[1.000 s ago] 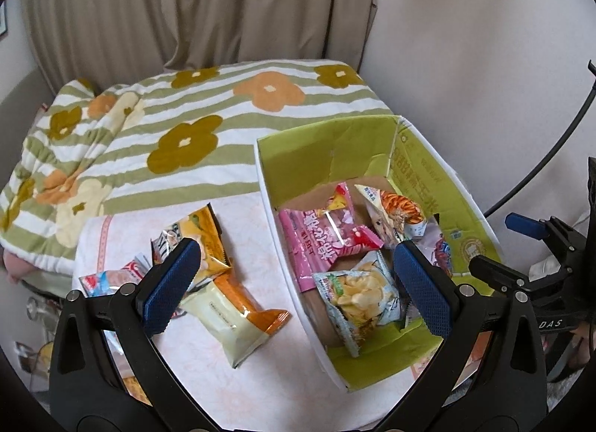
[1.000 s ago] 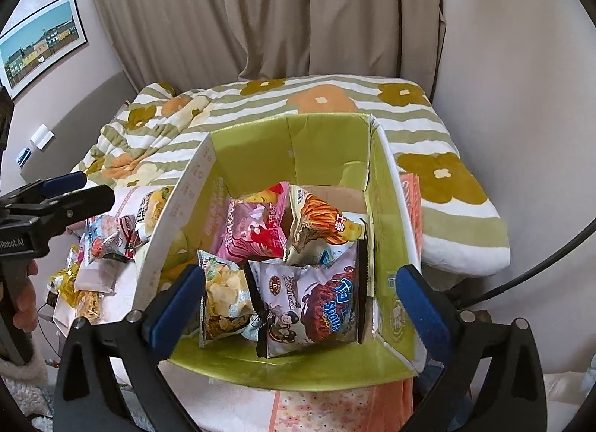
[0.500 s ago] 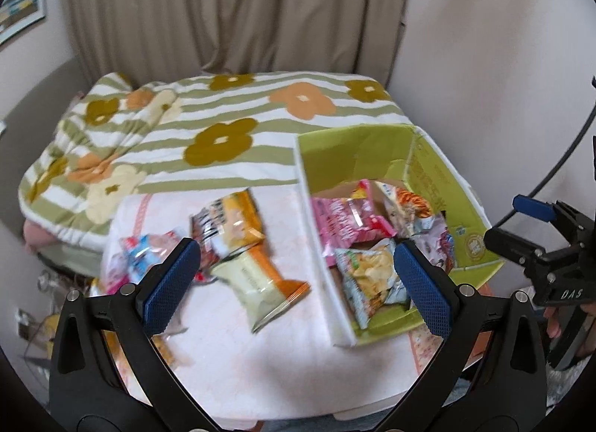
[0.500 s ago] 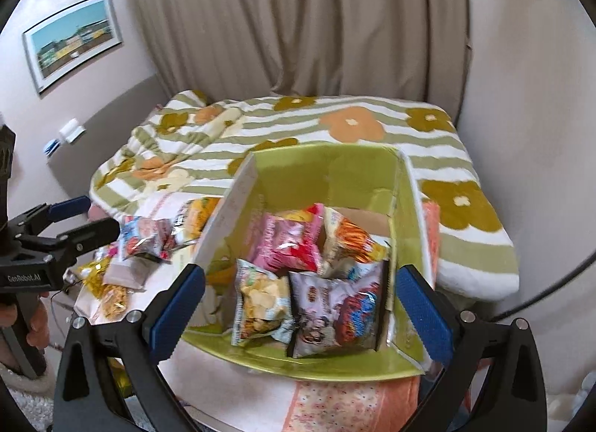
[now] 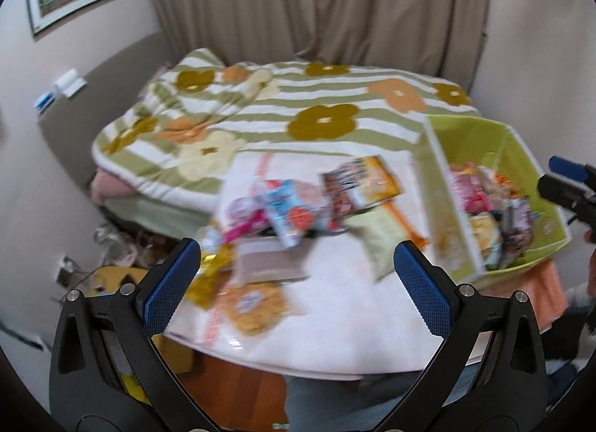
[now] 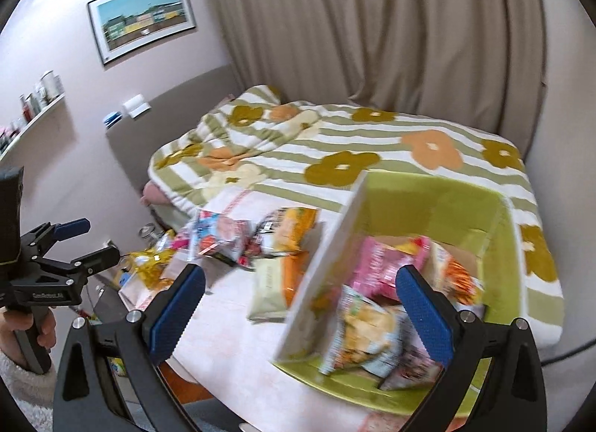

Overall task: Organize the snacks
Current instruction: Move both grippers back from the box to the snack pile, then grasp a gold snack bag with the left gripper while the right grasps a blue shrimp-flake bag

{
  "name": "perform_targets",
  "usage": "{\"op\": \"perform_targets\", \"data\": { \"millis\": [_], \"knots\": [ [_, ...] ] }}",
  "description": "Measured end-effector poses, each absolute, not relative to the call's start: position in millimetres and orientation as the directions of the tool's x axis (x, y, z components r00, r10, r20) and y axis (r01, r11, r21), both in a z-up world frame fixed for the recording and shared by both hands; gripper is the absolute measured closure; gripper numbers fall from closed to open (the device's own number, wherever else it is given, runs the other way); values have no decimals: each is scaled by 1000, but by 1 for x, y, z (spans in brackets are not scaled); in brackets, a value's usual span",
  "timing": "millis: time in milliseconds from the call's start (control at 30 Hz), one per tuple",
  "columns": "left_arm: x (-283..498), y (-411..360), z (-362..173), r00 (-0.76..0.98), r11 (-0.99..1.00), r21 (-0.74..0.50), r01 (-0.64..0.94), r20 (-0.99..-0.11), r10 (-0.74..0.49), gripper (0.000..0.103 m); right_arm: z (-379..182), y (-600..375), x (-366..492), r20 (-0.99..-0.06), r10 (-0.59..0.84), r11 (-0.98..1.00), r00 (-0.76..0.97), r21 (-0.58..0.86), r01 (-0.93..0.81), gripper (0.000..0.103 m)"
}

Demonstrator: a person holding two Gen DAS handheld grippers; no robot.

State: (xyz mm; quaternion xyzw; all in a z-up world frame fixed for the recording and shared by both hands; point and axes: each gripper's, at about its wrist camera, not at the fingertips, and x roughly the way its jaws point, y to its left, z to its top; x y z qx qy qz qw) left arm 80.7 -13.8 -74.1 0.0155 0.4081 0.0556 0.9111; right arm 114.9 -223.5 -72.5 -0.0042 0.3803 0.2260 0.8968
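Right wrist: green box (image 6: 443, 204) upright, long axis toward bed (image 6: 372, 141)

Both tools hang empty, fingers spread wide — left hand-held gripper (image 5: 298, 275), right hand-held gripper (image 6: 300, 301).

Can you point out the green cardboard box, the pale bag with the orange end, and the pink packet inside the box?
Green cardboard box (image 6: 439, 204): right wrist view, far inner wall.
Pale bag with orange end (image 6: 270, 284): right wrist view, pale front.
Pink packet (image 6: 378, 264): right wrist view, its face.
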Motion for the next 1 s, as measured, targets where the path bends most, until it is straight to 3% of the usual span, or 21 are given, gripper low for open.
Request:
{"op": "perform_targets", "data": {
  "millis": [233, 467, 667, 700, 733, 900, 1000],
  "knots": [
    [91, 59, -107, 600, 989, 124, -80, -786, 147, 0, -88, -160, 139, -700, 428, 884, 572, 194, -425, 1],
    [117, 93, -162, 513, 964, 249, 93, -842, 168, 1, -121, -91, 165, -760, 401, 895, 512, 206, -396, 1],
    [138, 94, -207, 488, 898, 371, 237, -845, 220, 8, -158, -47, 189, -810, 355, 920, 466, 216, -326, 1],
    [142, 94, -214, 490, 884, 387, 262, -843, 224, 13, -165, -38, 193, -822, 339, 927, 458, 209, -310, 1],
    [145, 94, -219, 486, 879, 386, 279, -846, 218, 18, -169, -34, 195, -828, 330, 931, 454, 206, -303, 1],
    [160, 104, -241, 437, 890, 309, 335, -888, 144, 20, -187, -7, 210, -855, 285, 946, 434, 176, -274, 1],
    [166, 108, -251, 417, 887, 287, 362, -901, 121, 30, -196, 3, 218, -864, 281, 947, 419, 180, -264, 1]
  ]
}}
